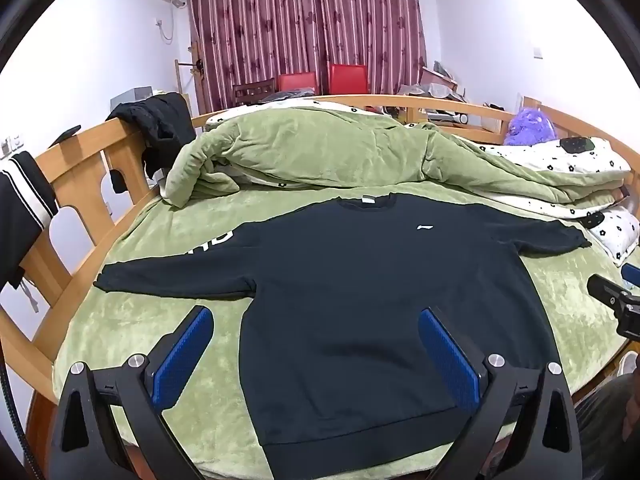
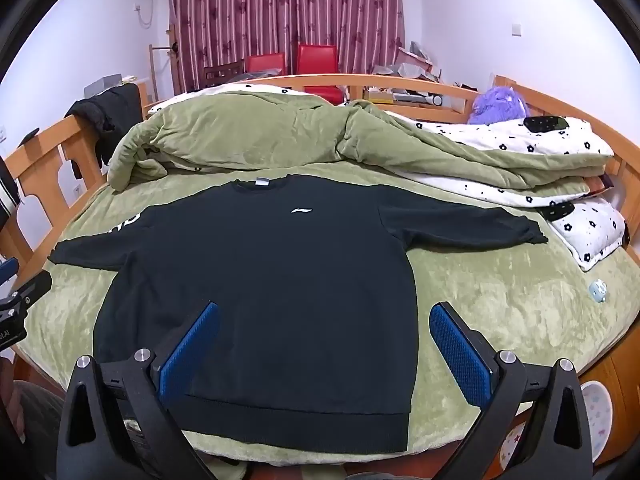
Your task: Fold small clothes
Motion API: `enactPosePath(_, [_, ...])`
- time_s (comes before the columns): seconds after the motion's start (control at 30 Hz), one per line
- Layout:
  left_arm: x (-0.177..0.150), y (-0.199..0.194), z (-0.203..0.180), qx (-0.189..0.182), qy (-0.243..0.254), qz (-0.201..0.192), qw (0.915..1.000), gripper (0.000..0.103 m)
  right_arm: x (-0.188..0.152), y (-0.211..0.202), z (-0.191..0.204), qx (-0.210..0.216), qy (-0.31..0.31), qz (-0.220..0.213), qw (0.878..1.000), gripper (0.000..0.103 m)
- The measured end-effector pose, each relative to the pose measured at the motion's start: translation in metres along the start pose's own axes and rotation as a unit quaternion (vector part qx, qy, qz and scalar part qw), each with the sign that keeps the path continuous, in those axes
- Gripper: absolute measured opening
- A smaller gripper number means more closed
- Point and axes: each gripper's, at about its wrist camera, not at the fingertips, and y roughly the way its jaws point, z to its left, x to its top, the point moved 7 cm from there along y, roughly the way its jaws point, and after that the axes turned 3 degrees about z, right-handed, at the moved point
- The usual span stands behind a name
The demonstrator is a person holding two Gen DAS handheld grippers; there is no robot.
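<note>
A black long-sleeved sweatshirt (image 1: 352,280) (image 2: 264,280) lies flat, front up, on the green bed cover, both sleeves spread out sideways and a small white logo on the chest. My left gripper (image 1: 316,316) hovers open above the lower left part of the body, its blue pads wide apart with nothing between them. My right gripper (image 2: 324,312) is open too, above the lower right part of the body near the hem. Each gripper shows at the edge of the other's view: the right gripper (image 1: 616,300) and the left gripper (image 2: 20,300).
A bunched green quilt (image 1: 320,148) lies behind the sweatshirt. White flowered bedding (image 2: 532,144) and a pillow (image 2: 588,232) fill the right side. A wooden bed frame (image 1: 80,184) rings the mattress, with dark clothes (image 1: 160,124) hung on it. A small light-blue item (image 2: 597,290) lies on the cover at right.
</note>
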Motion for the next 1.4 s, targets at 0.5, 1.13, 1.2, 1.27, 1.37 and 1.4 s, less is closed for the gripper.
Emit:
enactPosePath(0.5, [-0.001,-0.003,-0.008,0.009,0.014,-0.013,0.9998,0.103,0.004,-0.007,0.007,-0.002,-0.003,-0.002,1.0,0.103])
enactPosePath(1.13, [-0.002,0.0,0.009,0.004,-0.013,-0.006,0.9999,0.103,0.001,-0.007,0.018,0.003,-0.019,-0.006,1.0,0.103])
enactPosePath(1.2, [-0.003,0.001,0.011,0.004,-0.014,-0.005,0.9999,0.103,0.001,-0.007,0.02,0.003,-0.022,-0.007,1.0,0.103])
enactPosePath(1.27, [-0.004,0.0,0.01,0.005,-0.014,-0.005,0.9999,0.103,0.0,-0.007,0.02,0.002,-0.024,-0.008,1.0,0.103])
enactPosePath(1.37, [-0.003,0.001,0.011,0.005,-0.015,-0.005,0.9999,0.103,0.0,-0.007,0.021,0.003,-0.026,-0.007,1.0,0.103])
enactPosePath(1.4, [-0.004,0.0,0.011,0.005,-0.014,-0.006,0.9999,0.103,0.0,-0.007,0.021,0.004,-0.026,-0.008,1.0,0.103])
